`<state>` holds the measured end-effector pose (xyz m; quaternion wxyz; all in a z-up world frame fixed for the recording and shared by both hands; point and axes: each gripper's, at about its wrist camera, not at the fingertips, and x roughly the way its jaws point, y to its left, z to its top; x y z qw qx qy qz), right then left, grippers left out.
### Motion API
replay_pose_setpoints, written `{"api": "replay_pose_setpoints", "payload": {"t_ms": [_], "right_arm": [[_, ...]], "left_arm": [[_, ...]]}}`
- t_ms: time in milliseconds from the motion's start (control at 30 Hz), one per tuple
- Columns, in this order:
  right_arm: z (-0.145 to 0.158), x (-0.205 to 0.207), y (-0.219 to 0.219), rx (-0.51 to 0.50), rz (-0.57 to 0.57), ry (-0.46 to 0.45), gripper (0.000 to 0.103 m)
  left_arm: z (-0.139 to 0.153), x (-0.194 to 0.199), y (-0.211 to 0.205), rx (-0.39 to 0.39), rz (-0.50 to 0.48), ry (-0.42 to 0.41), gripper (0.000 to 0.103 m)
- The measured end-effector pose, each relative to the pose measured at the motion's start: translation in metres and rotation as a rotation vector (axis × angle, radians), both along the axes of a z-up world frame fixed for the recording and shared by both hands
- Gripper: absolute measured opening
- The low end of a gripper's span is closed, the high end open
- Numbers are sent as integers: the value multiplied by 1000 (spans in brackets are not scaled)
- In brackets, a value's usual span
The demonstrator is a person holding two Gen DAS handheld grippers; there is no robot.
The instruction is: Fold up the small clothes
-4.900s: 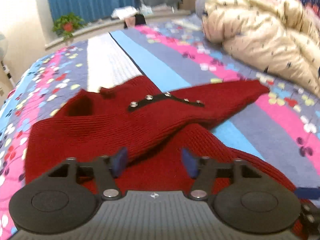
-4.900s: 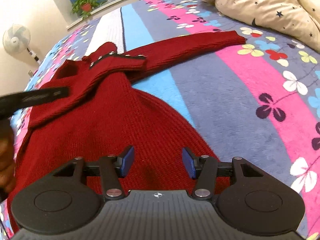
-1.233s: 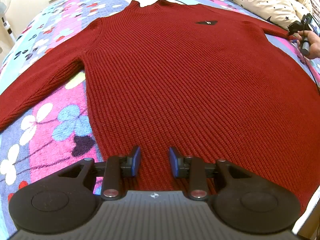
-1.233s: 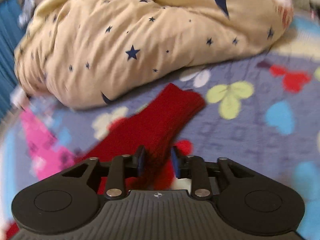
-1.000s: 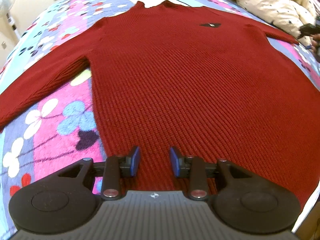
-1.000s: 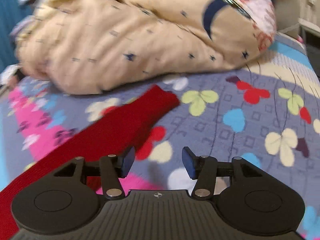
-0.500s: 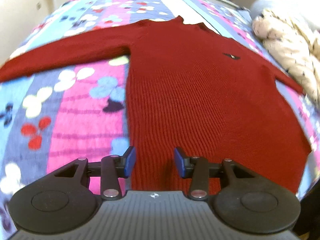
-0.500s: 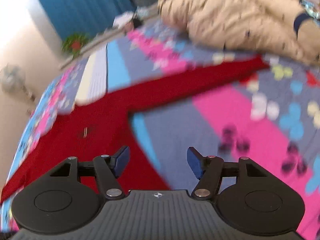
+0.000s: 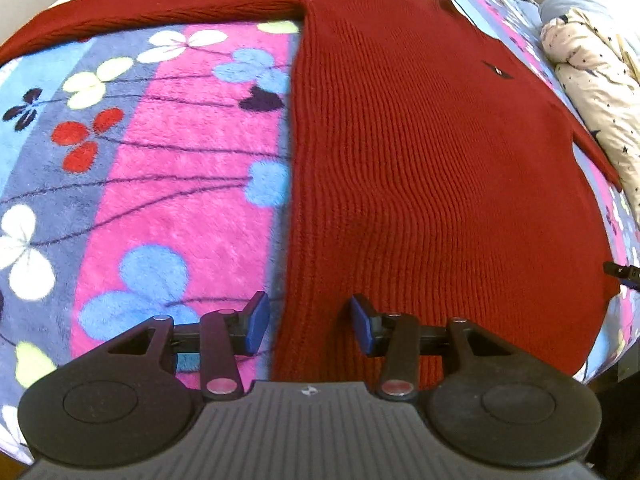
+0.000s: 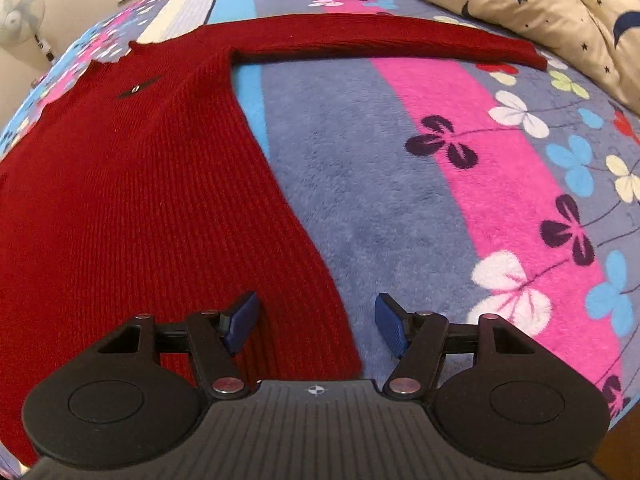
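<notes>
A dark red knitted sweater (image 9: 420, 160) lies flat and face up on the bed, with both sleeves stretched out sideways. My left gripper (image 9: 308, 318) hangs open just above the sweater's lower left hem; the side edge runs between its blue pads (image 9: 256, 320) without touching them. In the right wrist view the same sweater (image 10: 120, 200) fills the left half, and its right sleeve (image 10: 400, 40) reaches towards the duvet. Over the lower right hem corner my right gripper (image 10: 316, 322) stands open, wider than the left. The cloth edge lies between its pads, which do not press it.
A fleecy floral blanket (image 10: 440, 160) in pink, blue and purple stripes covers the bed. A beige star-print duvet (image 10: 520, 0) is heaped at the far right, close to the sleeve cuff. A fan (image 10: 20, 16) stands beyond the bed. The bed's near edge (image 10: 616, 440) is close.
The left gripper slid left along the hem to the sweater's left edge and its jaws widened. The right gripper let go of the sleeve cuff, swung back to the right hem corner and opened wider.
</notes>
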<state>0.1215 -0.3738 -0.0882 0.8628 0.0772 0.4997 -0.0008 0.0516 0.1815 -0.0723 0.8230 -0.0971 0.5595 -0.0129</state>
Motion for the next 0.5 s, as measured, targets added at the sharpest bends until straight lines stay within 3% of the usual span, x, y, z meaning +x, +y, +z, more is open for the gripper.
{"api": "replay_pose_setpoints", "payload": {"t_ms": [33, 100, 167, 200, 233, 267, 300, 433, 500], "right_arm": [[0, -1, 3, -12, 11, 0, 65], [1, -6, 11, -26, 49, -8, 48], [4, -10, 15, -16, 79, -23, 22], [6, -12, 17, -33, 82, -34, 11], [7, -13, 16, -31, 87, -41, 9], [9, -14, 14, -12, 73, -47, 8], [13, -17, 10, 17, 47, -58, 8], [37, -33, -5, 127, -47, -153, 7], [54, -45, -9, 122, -64, -234, 6]], "left_arm": [[0, 0, 0, 8, -4, -1, 50], [1, 0, -1, 6, 3, -1, 50], [2, -1, -2, 10, 7, -3, 49], [3, -2, -2, 10, 4, -5, 44], [2, 2, -3, -31, -5, 18, 39], [3, 2, -4, -38, -15, 12, 19], [4, 2, -5, -42, -31, 0, 13], [17, -7, -13, -4, -76, -71, 11], [31, -15, -12, -29, -74, -130, 11]]}}
